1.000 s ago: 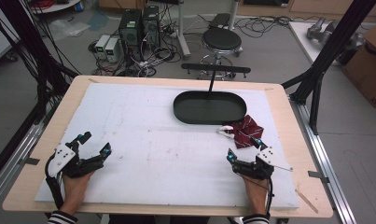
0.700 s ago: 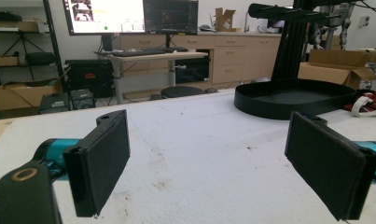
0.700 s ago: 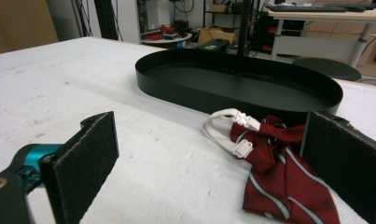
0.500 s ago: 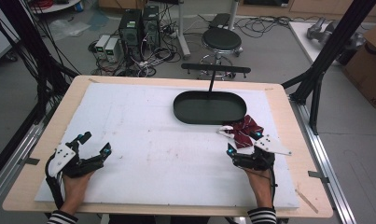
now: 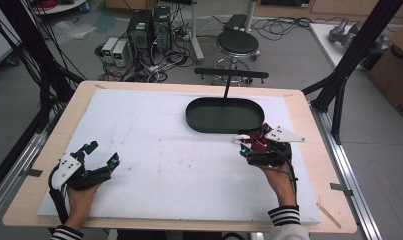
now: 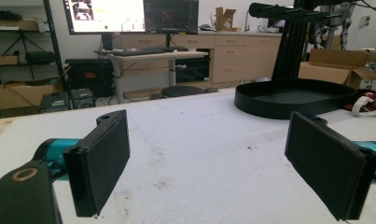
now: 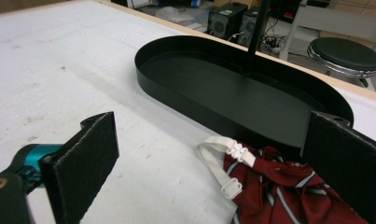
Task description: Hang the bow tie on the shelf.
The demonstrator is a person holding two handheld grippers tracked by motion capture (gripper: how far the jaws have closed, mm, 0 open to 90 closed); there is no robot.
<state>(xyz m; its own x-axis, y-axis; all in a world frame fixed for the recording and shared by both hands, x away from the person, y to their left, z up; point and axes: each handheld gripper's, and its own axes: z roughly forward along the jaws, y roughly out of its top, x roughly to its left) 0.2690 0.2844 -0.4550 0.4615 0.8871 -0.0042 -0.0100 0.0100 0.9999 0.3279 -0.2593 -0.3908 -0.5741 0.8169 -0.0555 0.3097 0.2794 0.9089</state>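
Observation:
A crumpled dark red striped cloth [image 7: 288, 196] with a white strap [image 7: 220, 163] lies on the white mat, just in front of the right end of a black oval tray [image 5: 199, 120]. My right gripper [image 5: 256, 143] is open and sits right at the cloth, one jaw on either side of its near edge; the right gripper view shows its open gripper [image 7: 213, 163] with the tray [image 7: 176, 95] close behind. My left gripper [image 5: 102, 153] rests open on the near left of the mat with nothing between its jaws. The left gripper view shows the tray [image 6: 269, 109] and the cloth [image 6: 370, 100] far off.
A thin black post with a crossbar [image 5: 231, 75] rises from the tray's far side. Beyond the table stand a stool [image 5: 237, 42] and computer towers [image 5: 149, 25] on the floor, and a cardboard box [image 5: 396, 60] at the right. The table's wooden rim [image 5: 309, 115] frames the mat.
My right gripper has moved forward, away from the person, up to the red cloth near the tray. The left gripper has stayed in place.

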